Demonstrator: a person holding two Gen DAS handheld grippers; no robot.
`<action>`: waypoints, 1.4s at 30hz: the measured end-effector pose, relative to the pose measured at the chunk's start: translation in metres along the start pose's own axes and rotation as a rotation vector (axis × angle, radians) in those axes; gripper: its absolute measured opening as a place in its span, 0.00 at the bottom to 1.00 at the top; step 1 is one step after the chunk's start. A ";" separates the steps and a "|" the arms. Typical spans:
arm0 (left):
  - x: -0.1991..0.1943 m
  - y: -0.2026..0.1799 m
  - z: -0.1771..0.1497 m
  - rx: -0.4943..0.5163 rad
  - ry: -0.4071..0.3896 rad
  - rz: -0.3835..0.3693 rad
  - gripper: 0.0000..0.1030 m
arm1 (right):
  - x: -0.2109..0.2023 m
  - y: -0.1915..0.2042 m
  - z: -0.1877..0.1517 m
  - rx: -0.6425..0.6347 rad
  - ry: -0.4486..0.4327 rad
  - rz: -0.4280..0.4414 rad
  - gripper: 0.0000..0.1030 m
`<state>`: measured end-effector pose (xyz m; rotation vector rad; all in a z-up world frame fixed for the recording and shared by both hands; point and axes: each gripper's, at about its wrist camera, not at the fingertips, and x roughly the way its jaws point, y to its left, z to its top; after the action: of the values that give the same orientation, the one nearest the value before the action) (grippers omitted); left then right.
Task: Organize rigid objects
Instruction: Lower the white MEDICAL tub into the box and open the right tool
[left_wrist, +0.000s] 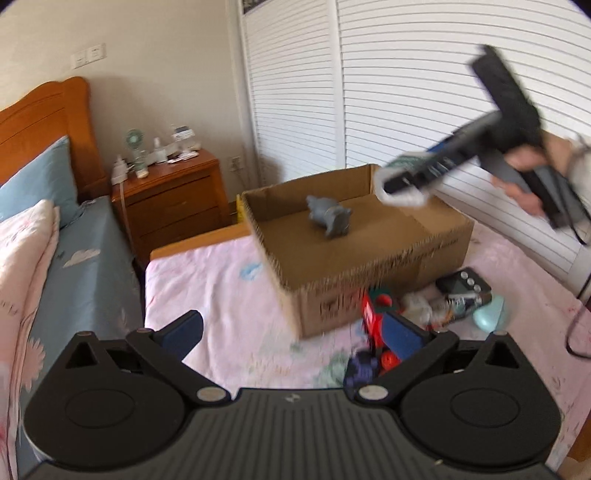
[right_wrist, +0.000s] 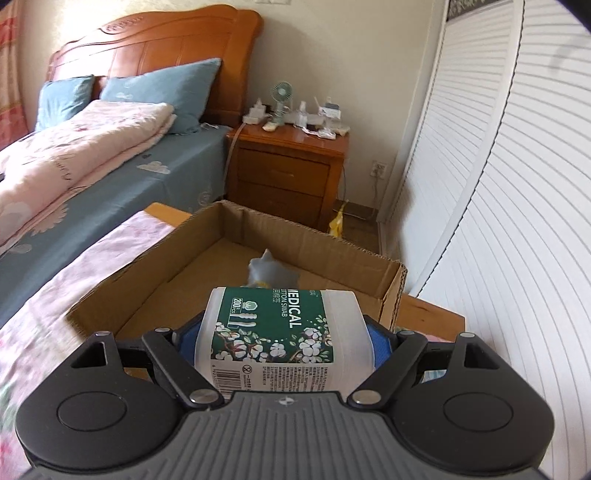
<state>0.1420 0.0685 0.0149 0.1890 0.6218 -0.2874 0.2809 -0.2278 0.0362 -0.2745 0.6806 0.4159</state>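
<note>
An open cardboard box stands on a pink-covered surface. A grey toy figure lies inside it. My right gripper is shut on a white cotton swab box with a green label and holds it above the near edge of the cardboard box; the right gripper with the swab box also shows in the left wrist view, over the box's far right corner. My left gripper is open and empty, low in front of the box.
A pile of loose items lies by the box's near right corner: a red toy, a black device with buttons, a pale blue object. A wooden nightstand and bed stand behind. White louvred doors are at right.
</note>
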 end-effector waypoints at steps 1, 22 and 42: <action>-0.004 0.000 -0.005 -0.011 -0.003 0.000 0.99 | 0.007 -0.002 0.004 0.009 0.007 -0.010 0.84; -0.026 -0.017 -0.039 -0.085 -0.023 -0.020 0.99 | -0.021 -0.019 -0.009 0.180 0.002 -0.074 1.00; -0.038 -0.066 -0.076 0.063 0.069 -0.119 0.99 | -0.071 0.048 -0.185 0.232 0.112 -0.072 1.00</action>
<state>0.0500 0.0341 -0.0286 0.2232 0.6941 -0.4167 0.1074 -0.2748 -0.0605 -0.1023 0.8193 0.2514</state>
